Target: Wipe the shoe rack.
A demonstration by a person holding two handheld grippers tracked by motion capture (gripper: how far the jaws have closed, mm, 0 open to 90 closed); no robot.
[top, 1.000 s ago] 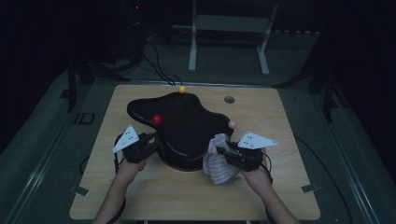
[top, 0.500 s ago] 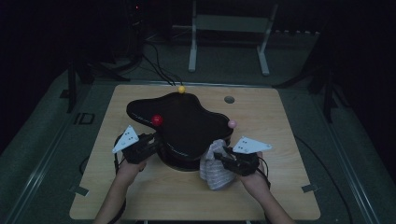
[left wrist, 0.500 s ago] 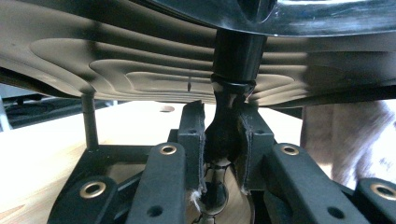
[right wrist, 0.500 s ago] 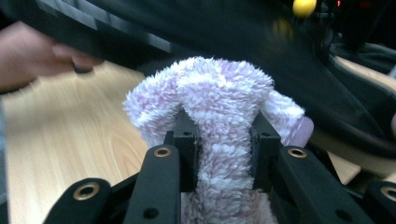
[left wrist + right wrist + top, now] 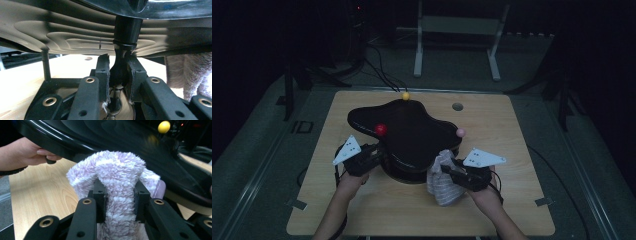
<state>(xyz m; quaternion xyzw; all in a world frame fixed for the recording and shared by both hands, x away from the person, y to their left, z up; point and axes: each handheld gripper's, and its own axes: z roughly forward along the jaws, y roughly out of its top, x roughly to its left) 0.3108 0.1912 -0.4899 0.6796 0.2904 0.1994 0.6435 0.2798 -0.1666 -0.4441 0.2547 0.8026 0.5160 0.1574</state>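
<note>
A glossy black stand with a wavy top (image 5: 412, 130) rests on the wooden table (image 5: 512, 200). It carries a yellow ball (image 5: 405, 95), a red ball (image 5: 381, 129) and a pink ball (image 5: 460, 132). My left gripper (image 5: 379, 152) reaches under its left edge. There its jaws (image 5: 119, 72) are shut on a black post (image 5: 126, 27) below the ribbed underside (image 5: 62, 32). My right gripper (image 5: 447, 170) is shut on a fluffy white-lilac cloth (image 5: 442, 185) at the stand's near right edge. The cloth (image 5: 117, 170) bulges over my right gripper (image 5: 119, 192) and touches the black rim (image 5: 62, 142).
A small grey disc (image 5: 457, 106) lies on the table's far right part. A metal frame (image 5: 457, 45) stands on the floor behind the table. The person's hand (image 5: 22, 155) on the left gripper is at the left of the right gripper view.
The right gripper and the cloth have shifted slightly toward the near side along the stand's edge. The left gripper has kept still.
</note>
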